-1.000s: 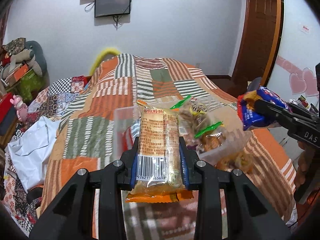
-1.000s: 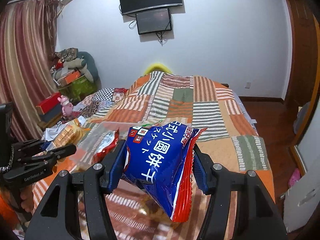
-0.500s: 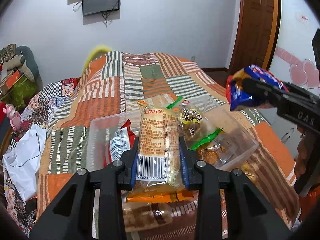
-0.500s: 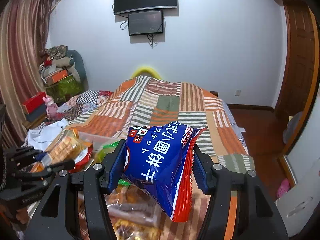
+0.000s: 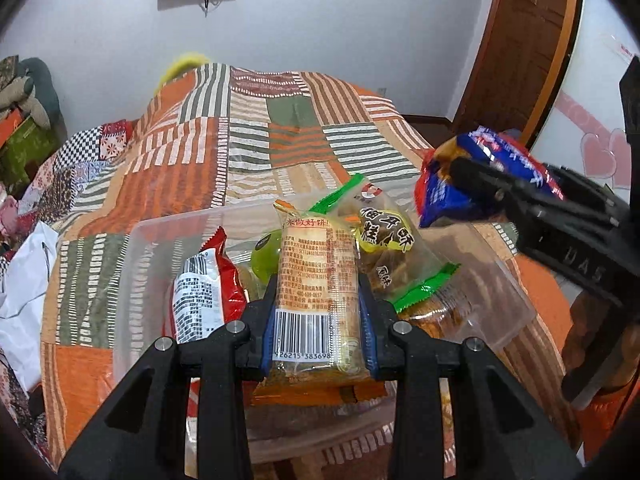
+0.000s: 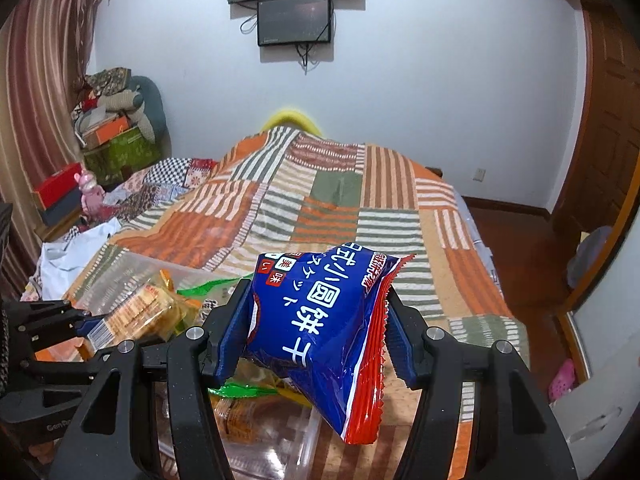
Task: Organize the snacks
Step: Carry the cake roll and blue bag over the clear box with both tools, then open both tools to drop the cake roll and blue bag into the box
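Observation:
My left gripper (image 5: 318, 320) is shut on a clear-wrapped orange biscuit pack (image 5: 316, 284) with a barcode, held over a clear plastic bin (image 5: 132, 264) on the bed. The bin holds a red snack bag (image 5: 204, 296), a green item (image 5: 266, 258) and clear green-edged packs (image 5: 388, 248). My right gripper (image 6: 320, 328) is shut on a blue and red snack bag (image 6: 320, 316), above the bin's right side. It shows in the left wrist view (image 5: 496, 184) at right. The left gripper shows in the right wrist view (image 6: 48, 320) at left.
The bin rests on a patchwork striped bedspread (image 6: 340, 208). White cloth (image 5: 20, 300) lies at the bed's left edge. Boxes and bedding (image 6: 112, 128) are stacked against the left wall. A wooden door (image 5: 520, 40) and bare floor (image 6: 520, 248) are to the right.
Both grippers have moved forward and down towards the bin with their packs. The bin and its snacks now sit closer and lower in both views.

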{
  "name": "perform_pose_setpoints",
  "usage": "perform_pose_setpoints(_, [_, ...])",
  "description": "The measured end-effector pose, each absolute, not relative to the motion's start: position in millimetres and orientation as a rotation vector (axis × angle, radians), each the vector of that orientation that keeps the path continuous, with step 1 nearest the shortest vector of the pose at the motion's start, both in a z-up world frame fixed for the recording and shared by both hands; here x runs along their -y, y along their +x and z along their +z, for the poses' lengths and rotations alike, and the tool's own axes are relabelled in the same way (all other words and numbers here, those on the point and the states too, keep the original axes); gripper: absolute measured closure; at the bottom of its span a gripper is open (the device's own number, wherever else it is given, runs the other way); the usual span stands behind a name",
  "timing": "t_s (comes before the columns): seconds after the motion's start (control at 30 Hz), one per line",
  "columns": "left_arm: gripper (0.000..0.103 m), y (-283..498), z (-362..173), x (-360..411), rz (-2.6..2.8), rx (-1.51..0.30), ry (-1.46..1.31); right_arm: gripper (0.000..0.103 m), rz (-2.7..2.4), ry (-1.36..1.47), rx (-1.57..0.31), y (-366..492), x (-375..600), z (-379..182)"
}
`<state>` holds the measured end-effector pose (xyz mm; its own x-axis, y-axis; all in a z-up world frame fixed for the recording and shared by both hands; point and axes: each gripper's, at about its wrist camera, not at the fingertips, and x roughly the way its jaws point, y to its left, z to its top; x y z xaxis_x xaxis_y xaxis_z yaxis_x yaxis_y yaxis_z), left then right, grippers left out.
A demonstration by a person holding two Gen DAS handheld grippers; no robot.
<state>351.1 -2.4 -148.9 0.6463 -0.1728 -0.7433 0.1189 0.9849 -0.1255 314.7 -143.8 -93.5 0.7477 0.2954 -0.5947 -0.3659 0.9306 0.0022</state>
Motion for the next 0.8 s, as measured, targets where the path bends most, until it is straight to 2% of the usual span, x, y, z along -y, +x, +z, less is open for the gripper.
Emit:
perform_pose_setpoints(0.43, [0.067,359.5,-163.1,-0.3,-0.133,-0.904,-0.079,0.046,0.410,-0.054,-0.729,332.9,142.2,-111.5])
perform_pose_setpoints(0.6, [0.054,357.0,-165.8,-4.3,-0.113,-0.912,-0.076,0.044,0.407,-0.086,-0.729,326.5,138.9,-111.4])
perform_pose_setpoints(0.73, [0.051,351.3,-163.4,-5.6,-0.133,-0.907,-0.082,0.037,0.405,-0.095,-0.737,318.8,141.8,-111.1])
perform_pose_setpoints(0.8, [0.042,347.6,-160.9,-2.8,-0.145,-0.900,-0.070,0.030,0.404,-0.107,-0.746,314.5,141.2,-112.1])
